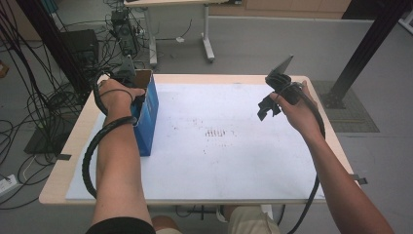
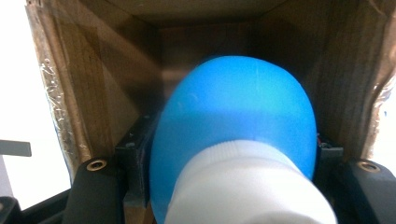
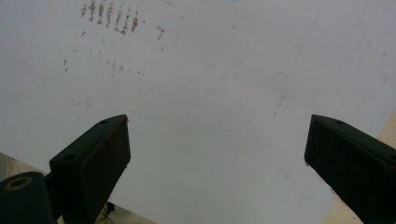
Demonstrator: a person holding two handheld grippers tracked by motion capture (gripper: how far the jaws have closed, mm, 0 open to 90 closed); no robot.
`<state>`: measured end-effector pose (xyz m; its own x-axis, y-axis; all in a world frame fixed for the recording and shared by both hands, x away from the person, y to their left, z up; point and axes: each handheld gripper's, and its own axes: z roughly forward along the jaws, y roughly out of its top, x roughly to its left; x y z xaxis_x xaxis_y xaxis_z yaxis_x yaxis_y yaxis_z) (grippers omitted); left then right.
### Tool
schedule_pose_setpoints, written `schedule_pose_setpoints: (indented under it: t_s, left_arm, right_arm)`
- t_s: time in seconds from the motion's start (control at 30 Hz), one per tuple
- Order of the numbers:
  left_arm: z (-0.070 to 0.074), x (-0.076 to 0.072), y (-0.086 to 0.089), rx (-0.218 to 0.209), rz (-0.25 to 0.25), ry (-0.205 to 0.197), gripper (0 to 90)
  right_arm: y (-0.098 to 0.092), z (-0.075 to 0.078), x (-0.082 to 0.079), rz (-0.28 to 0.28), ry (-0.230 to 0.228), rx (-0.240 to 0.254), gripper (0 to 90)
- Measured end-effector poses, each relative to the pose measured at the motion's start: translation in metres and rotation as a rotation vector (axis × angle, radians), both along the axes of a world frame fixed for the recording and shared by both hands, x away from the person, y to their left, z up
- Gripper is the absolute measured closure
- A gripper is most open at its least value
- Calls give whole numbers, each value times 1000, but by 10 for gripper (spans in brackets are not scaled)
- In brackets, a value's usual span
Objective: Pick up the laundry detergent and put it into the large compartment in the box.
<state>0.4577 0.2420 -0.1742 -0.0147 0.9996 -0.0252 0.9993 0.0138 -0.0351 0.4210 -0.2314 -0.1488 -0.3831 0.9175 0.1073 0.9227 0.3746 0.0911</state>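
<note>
Left hand at the blue box, right gripper held up over the table.

Left hand (image 1: 115, 93) sits over the open top of the blue cardboard box (image 1: 148, 119), which stands upright at the left edge of the white sheet (image 1: 219, 161); left gripper (image 1: 127, 68) is mostly hidden behind hand and box rim, grey plate sticking up. Right gripper (image 1: 267, 108) is well apart, near the far right corner, off the surface, jaws pointing down-left. Brownish smudges (image 1: 216, 132) mid-sheet. Black cables (image 1: 95, 146) trail along both forearms.
</note>
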Motion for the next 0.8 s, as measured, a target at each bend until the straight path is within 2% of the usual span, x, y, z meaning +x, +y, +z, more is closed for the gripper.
schedule_pose_setpoints:
  t_s: [0.43, 0.8]
  left_arm:
    - [1, -2, 2, -5, -1, -8, 337]
    - [11, -4, 0, 0, -12, -9, 306]
  right_arm:
    - [-1, 1, 0, 2, -2, 6, 73]
    - [-2, 4, -3, 0, -9, 11, 73]
